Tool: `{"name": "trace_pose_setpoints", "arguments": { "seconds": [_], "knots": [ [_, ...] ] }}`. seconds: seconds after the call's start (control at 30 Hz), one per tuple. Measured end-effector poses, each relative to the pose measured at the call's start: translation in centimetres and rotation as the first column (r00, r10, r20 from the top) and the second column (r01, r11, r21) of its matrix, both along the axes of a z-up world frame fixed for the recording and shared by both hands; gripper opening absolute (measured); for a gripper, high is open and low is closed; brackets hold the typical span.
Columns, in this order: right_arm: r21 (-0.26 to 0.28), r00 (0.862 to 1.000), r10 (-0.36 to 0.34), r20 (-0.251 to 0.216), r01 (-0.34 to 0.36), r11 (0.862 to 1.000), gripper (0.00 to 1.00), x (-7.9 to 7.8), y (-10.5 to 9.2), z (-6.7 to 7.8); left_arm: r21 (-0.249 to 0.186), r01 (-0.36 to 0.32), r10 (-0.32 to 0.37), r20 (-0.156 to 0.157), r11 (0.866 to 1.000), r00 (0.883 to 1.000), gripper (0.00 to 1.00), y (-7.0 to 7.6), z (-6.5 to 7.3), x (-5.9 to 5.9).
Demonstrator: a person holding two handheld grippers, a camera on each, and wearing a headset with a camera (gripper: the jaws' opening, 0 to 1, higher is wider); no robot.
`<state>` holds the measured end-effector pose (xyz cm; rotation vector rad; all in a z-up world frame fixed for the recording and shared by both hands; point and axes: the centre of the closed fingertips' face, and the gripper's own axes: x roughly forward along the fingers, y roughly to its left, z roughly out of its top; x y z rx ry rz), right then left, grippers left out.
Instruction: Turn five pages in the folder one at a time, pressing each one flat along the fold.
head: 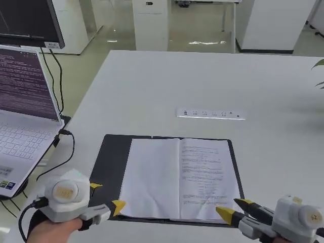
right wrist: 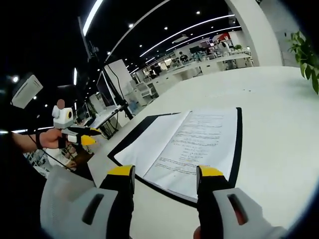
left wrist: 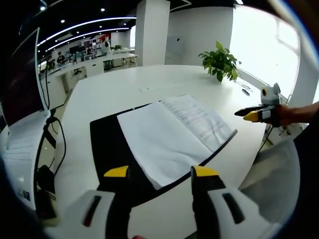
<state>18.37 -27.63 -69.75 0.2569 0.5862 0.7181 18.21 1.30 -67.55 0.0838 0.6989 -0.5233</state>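
Observation:
A black folder [head: 111, 162] lies open on the white table, with a blank page [head: 151, 177] on the left and a printed page [head: 206, 174] on the right. My left gripper [head: 105, 197] hovers open off the folder's near left corner, holding nothing. Off the near right corner my right gripper [head: 234, 208] is open too, its yellow tips just short of the printed page. From the left gripper view the folder [left wrist: 112, 144] lies ahead of the left gripper [left wrist: 161, 172]. The right gripper [right wrist: 162, 171] faces the printed page [right wrist: 199, 144].
An open laptop [head: 23, 126] with cables [head: 63, 152] sits at the left table edge, close to the folder. A power strip [head: 210, 114] is set into the table beyond the folder. A potted plant [left wrist: 220, 62] stands at the far right.

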Motion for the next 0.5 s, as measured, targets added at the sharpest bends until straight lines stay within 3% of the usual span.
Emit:
{"name": "trace_pose_setpoints", "arguments": {
  "seconds": [0.1, 0.33, 0.5],
  "knots": [
    [-0.049, 1.0, 0.022, 0.009, -0.021, 0.999, 0.5, -0.5, -0.3, -0.1, -0.001, 0.004, -0.004, 0.008, 1.0, 1.0, 0.5, 0.3, 0.2, -0.4],
    [-0.076, 0.999, 0.037, 0.032, -0.034, 0.996, 0.56, -1.1, -0.7, 0.7, -0.021, 0.006, -0.006, 0.042, 1.0, 0.999, 0.58, 0.5, 1.5, -1.1],
    [-0.101, 0.998, 0.041, 0.057, -0.035, 0.994, 0.6, -1.1, -1.2, 1.6, -0.01, 0.02, -0.02, 0.053, 1.0, 0.998, 0.62, 0.5, 1.5, -1.6]
  ]
}}
